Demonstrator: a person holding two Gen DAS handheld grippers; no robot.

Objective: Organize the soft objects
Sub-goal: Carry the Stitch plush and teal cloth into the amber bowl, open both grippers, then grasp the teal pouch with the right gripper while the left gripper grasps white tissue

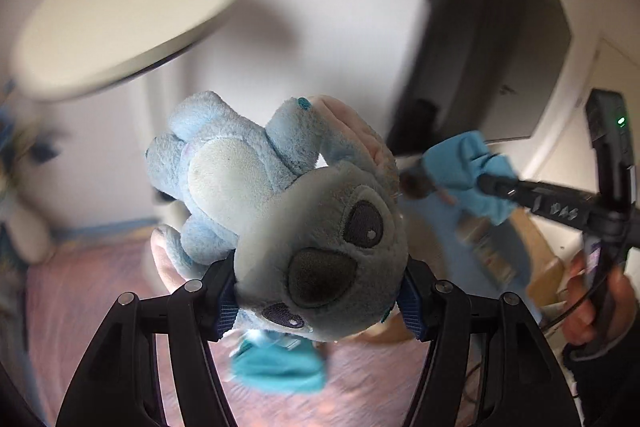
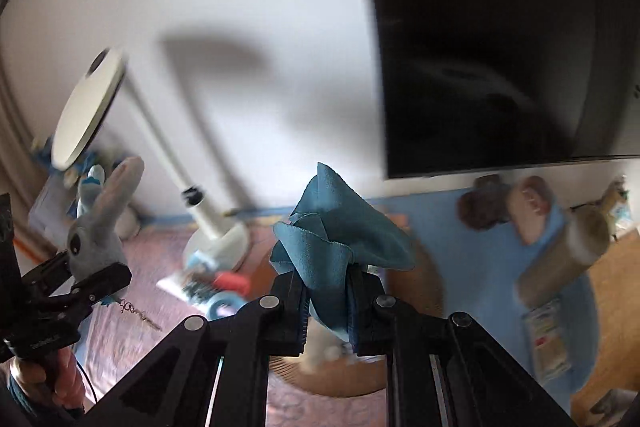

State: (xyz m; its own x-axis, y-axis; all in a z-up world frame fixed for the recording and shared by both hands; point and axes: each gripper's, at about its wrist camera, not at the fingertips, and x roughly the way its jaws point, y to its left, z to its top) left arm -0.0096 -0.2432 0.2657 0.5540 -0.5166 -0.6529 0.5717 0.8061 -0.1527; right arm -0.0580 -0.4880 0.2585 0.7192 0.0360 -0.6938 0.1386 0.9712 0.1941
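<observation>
While both tools are raised well clear of the pink bedcover (image 1: 100, 307) below, each already carries one soft thing, which reads as the lift-and-carry part of the tidying rather than a pick. The left hand-held gripper (image 1: 318, 301) is clamped on the blue plush toy (image 1: 280, 211) by its head, the pads pressing in at either side so the face bulges toward the camera while the pale belly and legs stick out ahead of the jaws; gripping the bulkiest, firmest part probably keeps the floppy body from slipping out. The right hand-held gripper (image 2: 326, 303) is closed almost fully on a blue cloth (image 2: 336, 239), pinched at a bunched fold so the loose corners stand up ahead of the fingertips; a thin fabric needs that near-shut squeeze to stay put. In the left wrist view the cloth shows out to the right of the toy, so the two loads are held apart and should not tangle. Ahead of the right tool and lower down lie more stuffed toys (image 2: 528, 211) on a blue blanket (image 2: 460, 251), with a white floor lamp (image 2: 86, 107) off to its left. Much of the room is blurred, so where these items will go I cannot tell.
</observation>
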